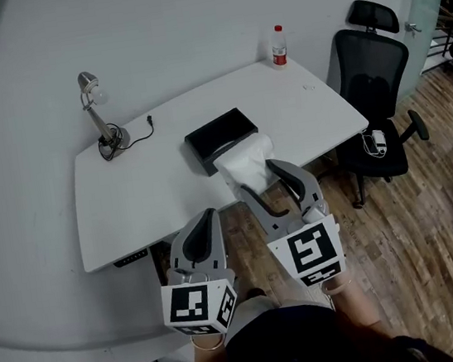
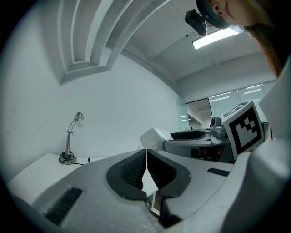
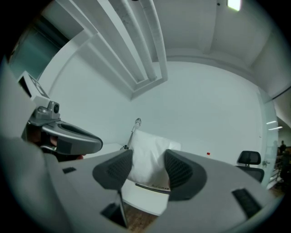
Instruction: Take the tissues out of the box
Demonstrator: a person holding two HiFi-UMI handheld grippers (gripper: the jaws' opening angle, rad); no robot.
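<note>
**A:** Tissues (image 1: 245, 163) = white soft pack, just on the near side of the box (image 1: 220, 133). Far end touches the box's near long face. Can't tell if any of it is inside.

**B:** Grip?

**A:** R gripper (image 1: 258, 178): fingers spread wide, pinching the pack's near end across its width, one pad each side. L gripper (image 1: 208, 216): fingers pressed together, nothing between. It hangs near-left of the box, past the desk (image 1: 129, 198) edge.

**B:** How to do the pull well?

**A:** My read: step = draw the pack clear of the box. Pull level + straight away from the box, along the pack's own axis, no twist. Box looks light & nothing holds it down, so a skewed or fast pull prob drags it along. If it drags, L gripper could press on the box top. Don't squeeze harder: soft pack, likely to buckle & slip.

**B:** Orientation?

**A:** Long axis looks to run from the box toward the R gripper, approx crosswise to the box's long axis. Pack is foreshortened, so not 100% sure. Free end points away from the box, at the gripper. Lies abt flat. Near end maybe a bit raised, can't confirm.

**B:** Set-down spot?

**A:** Desk surface left of the box looks fine.
</note>
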